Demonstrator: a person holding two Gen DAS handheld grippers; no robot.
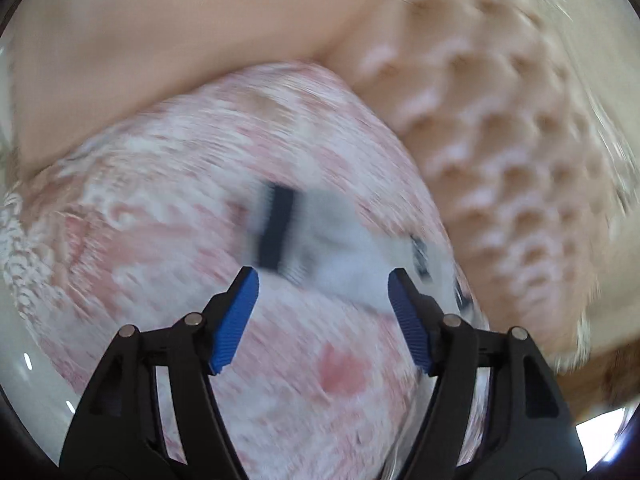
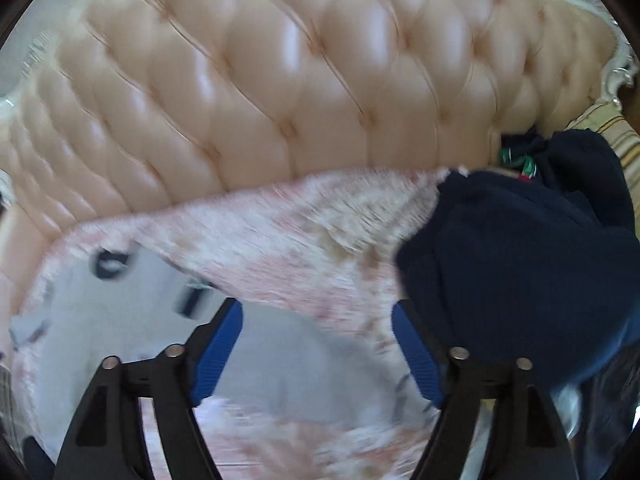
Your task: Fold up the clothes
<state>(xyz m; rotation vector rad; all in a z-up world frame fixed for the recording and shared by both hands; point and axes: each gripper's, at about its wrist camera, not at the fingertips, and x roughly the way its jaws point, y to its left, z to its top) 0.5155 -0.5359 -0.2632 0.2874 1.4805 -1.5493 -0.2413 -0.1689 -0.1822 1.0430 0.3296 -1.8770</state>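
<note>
A white garment with dark markings (image 1: 344,248) lies on a pink-and-white fluffy cover (image 1: 160,216); the view is motion-blurred. My left gripper (image 1: 323,280) is open above it, holding nothing. In the right wrist view the white garment (image 2: 132,308) lies at the lower left on the fluffy cover (image 2: 304,236). My right gripper (image 2: 317,316) is open and empty over the garment's edge. A dark navy garment (image 2: 516,264) is heaped at the right, just beyond the right finger (image 2: 416,352).
A tufted peach leather sofa back (image 2: 280,80) rises behind the cover and also shows in the left wrist view (image 1: 500,140). A striped cushion (image 2: 620,140) sits at the far right behind the navy heap.
</note>
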